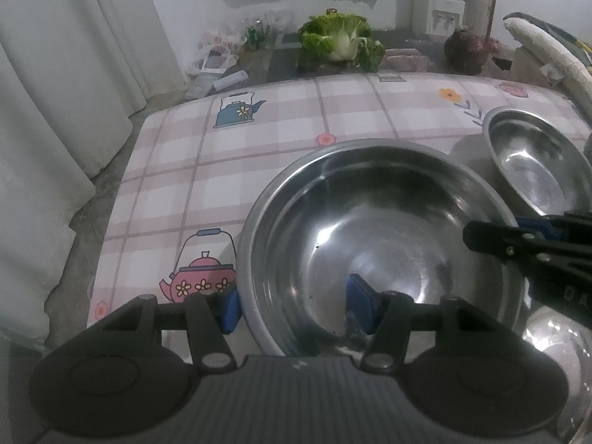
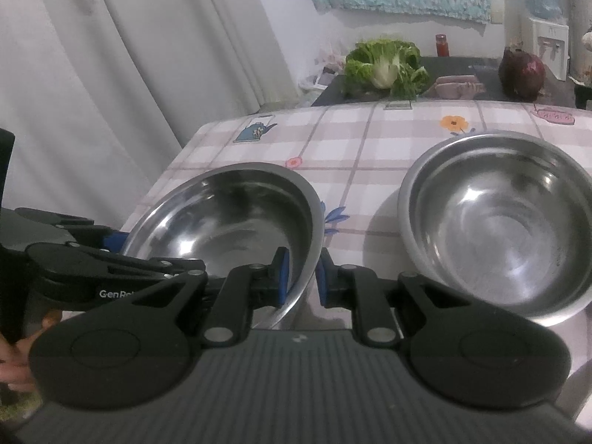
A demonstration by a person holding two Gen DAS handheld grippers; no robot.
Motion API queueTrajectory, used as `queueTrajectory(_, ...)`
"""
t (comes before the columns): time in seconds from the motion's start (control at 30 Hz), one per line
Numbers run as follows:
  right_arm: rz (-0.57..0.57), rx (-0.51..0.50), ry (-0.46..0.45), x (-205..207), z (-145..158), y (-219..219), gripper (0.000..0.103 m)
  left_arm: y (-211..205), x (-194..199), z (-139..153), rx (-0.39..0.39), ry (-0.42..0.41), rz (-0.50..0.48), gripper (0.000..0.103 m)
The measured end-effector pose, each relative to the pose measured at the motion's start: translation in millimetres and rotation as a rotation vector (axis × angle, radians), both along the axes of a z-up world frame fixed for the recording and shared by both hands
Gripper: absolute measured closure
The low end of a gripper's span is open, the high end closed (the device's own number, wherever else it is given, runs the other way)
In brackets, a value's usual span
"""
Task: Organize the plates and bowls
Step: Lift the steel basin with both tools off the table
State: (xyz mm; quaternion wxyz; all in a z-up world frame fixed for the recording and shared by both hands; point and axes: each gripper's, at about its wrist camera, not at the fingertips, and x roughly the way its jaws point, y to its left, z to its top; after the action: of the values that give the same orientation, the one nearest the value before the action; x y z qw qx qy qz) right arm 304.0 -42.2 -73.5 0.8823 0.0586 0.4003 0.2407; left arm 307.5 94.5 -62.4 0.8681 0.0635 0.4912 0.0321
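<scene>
A large steel bowl [image 1: 381, 229] sits on the checked tablecloth [image 1: 259, 140]; it also shows in the right wrist view [image 2: 229, 214]. My left gripper [image 1: 296, 307] is open and straddles the bowl's near-left rim, one blue pad outside, one inside. My right gripper [image 2: 300, 277] straddles the same bowl's right rim with a narrow gap, pads close to the wall; it enters the left wrist view [image 1: 518, 240] from the right. A second steel bowl [image 2: 499, 222] stands to the right, also seen in the left wrist view [image 1: 536, 162].
A cabbage [image 2: 384, 66], a dark red cabbage [image 2: 521, 74] and pink packets [image 2: 458, 87] lie beyond the table's far edge. White curtains [image 1: 55, 111] hang at left. Another shiny steel piece [image 1: 555, 362] lies at the near right. A water dispenser [image 2: 547, 37] stands at the back.
</scene>
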Motion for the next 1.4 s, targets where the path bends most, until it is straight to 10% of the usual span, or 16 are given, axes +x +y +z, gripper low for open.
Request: queueTrajectory(1.4, -0.024, 0.029, -0.067, -33, 41, -24, 0.086, -27, -34, 45, 0.01, -0.097, -0.036, 0.045)
